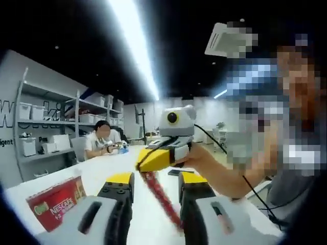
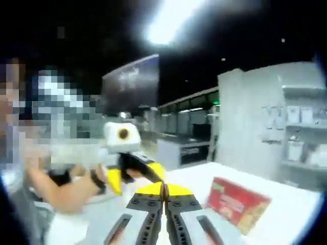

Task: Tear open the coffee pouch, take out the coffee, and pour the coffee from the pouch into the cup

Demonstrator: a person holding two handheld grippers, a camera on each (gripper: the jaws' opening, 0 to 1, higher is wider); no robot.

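Observation:
A thin red coffee stick pouch (image 1: 162, 198) hangs slanted above the white table (image 1: 102, 171). In the left gripper view, my right gripper (image 1: 153, 159) comes in from the right, held by a hand, its yellow jaws shut on the pouch's upper end. My left gripper (image 1: 157, 178) is open; the pouch passes through the gap between its two jaws and touches neither. In the right gripper view my right gripper (image 2: 163, 188) has its jaws pressed together, and a dark strip of the pouch (image 2: 140, 167) runs towards the left gripper (image 2: 135, 176) facing it.
A red Nescafe box (image 1: 56, 201) (image 2: 236, 201) lies on the table near the grippers. A person (image 1: 99, 140) sits at the table's far end. Shelves (image 1: 46, 127) with white boxes line the wall. The holder's arm (image 1: 225, 176) reaches in from the right.

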